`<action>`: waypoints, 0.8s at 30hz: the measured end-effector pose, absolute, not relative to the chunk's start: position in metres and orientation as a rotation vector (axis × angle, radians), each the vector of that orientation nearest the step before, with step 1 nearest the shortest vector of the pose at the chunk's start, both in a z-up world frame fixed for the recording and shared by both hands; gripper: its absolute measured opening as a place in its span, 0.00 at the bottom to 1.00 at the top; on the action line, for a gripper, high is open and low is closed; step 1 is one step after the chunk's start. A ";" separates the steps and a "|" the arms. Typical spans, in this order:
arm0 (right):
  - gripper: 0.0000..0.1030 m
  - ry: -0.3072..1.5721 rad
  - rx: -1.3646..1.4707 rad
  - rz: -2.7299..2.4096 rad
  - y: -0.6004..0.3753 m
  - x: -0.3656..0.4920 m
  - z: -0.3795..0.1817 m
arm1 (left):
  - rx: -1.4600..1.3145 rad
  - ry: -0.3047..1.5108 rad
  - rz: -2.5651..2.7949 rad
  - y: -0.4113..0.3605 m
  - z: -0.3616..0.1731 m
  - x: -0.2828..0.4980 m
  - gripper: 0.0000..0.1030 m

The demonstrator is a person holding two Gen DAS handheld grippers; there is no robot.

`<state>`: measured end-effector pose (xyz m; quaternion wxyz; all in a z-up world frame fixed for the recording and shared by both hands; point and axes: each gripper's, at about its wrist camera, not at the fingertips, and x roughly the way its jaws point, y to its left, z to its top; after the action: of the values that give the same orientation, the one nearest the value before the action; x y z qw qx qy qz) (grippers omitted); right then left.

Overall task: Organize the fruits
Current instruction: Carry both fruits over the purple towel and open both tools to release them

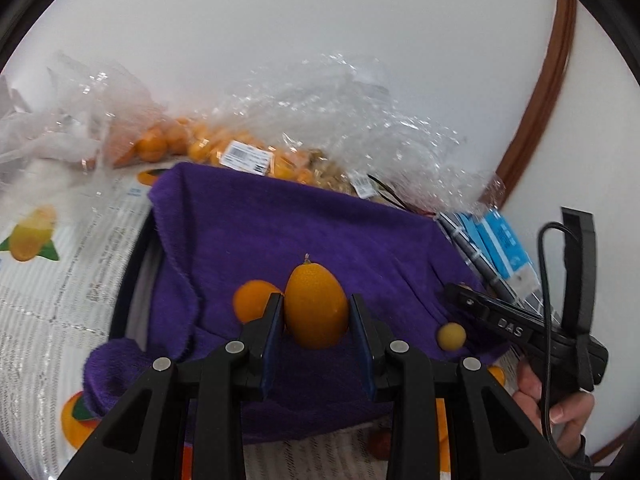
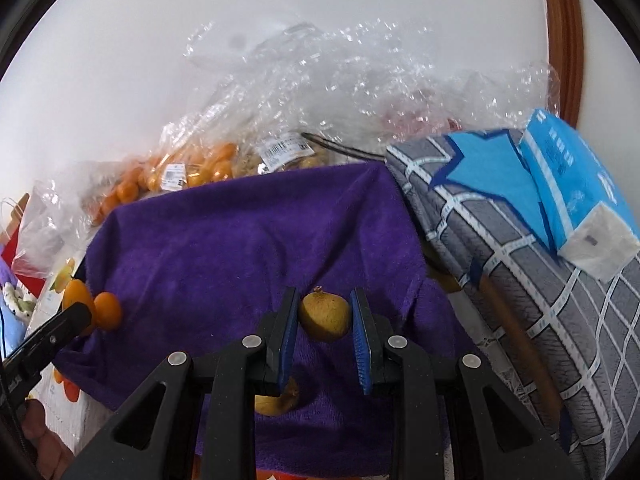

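Observation:
My left gripper (image 1: 316, 310) is shut on an oval orange kumquat (image 1: 316, 306) over the purple towel (image 1: 280, 224). A second kumquat (image 1: 254, 300) lies on the towel just left of it. My right gripper (image 2: 325, 314) is shut on a tan longan (image 2: 325, 318) above the same towel (image 2: 240, 248); that longan also shows in the left wrist view (image 1: 451, 336). Another longan (image 2: 278, 402) lies on the towel under the right gripper's left finger. The left gripper (image 2: 76, 312) with its kumquat (image 2: 76, 294) and the lying kumquat (image 2: 107, 311) show at the left of the right wrist view.
Clear plastic bags of kumquats (image 1: 192, 144) and longans (image 2: 280, 156) lie behind the towel. A grey checked cushion (image 2: 520, 264) with a blue tissue pack (image 2: 576, 188) sits to the right. A fruit-print tablecloth (image 1: 48, 280) covers the table on the left.

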<state>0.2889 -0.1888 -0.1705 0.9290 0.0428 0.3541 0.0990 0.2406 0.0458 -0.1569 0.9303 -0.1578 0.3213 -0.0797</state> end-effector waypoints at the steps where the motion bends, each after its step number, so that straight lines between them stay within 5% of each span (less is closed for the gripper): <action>1: 0.25 0.735 0.091 0.203 -0.188 0.290 -0.172 | -0.321 0.665 -0.175 0.044 -0.158 0.241 0.30; 6: 0.26 0.730 0.089 0.192 -0.188 0.289 -0.173 | -0.307 0.702 -0.214 0.038 -0.162 0.244 0.30; 13: 0.52 0.671 0.149 0.216 -0.197 0.279 -0.162 | -0.271 0.729 -0.214 0.031 -0.166 0.247 0.30; 24: 0.53 0.531 0.188 0.242 -0.206 0.253 -0.148 | -0.243 0.736 -0.228 0.027 -0.165 0.249 0.33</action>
<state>0.2532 -0.2062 -0.1483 0.9533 0.0924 0.2616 0.1191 0.2489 0.0268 -0.1645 0.9196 -0.1180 0.3581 -0.1109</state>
